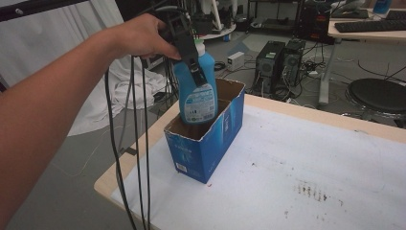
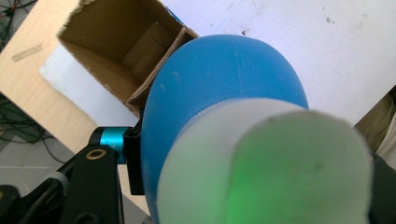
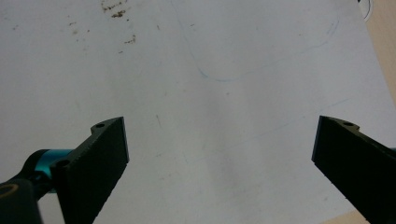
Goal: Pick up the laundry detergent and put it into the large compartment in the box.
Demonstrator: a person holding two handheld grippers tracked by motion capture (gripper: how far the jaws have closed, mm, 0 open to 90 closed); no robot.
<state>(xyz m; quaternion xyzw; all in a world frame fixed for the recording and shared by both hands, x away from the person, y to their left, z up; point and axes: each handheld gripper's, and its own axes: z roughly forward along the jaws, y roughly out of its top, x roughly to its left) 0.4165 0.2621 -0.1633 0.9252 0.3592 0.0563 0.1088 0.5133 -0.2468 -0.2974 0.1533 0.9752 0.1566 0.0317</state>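
One bottle (image 1: 197,91) upright, cap up.

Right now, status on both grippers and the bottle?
Left gripper shut on blue bottle, bottle's base inside open cardboard box. Right gripper open over bare white table cover.

Left tool (image 1: 194,67): black body, black trailing cables (image 1: 139,158). Right tool (image 3: 219,163): black serrated jaws, teal collar (image 3: 46,156), screw holes.
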